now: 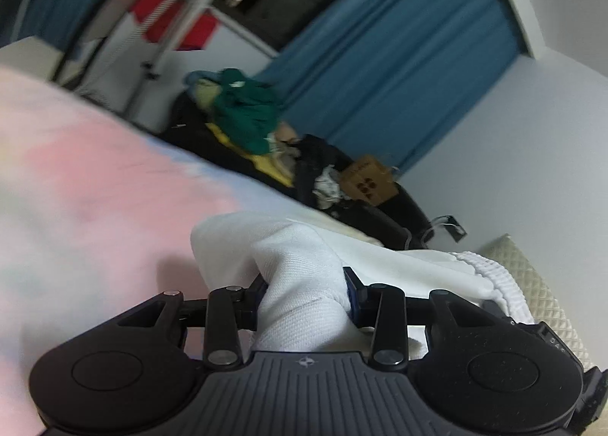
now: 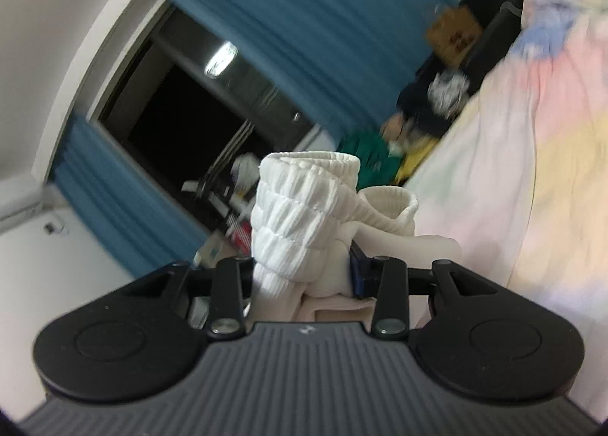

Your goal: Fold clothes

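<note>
Clamped in both grippers, left gripper on plain cloth, right gripper on ribbed waistband: white garment, stretched lengthwise above pastel bedspread.

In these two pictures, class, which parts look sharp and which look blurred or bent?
Left wrist view: the white knit garment is sharp; the pastel bedspread and blue curtain smear. Right wrist view: the ribbed white waistband is fairly crisp; the fisheye curves the window frame.
</note>
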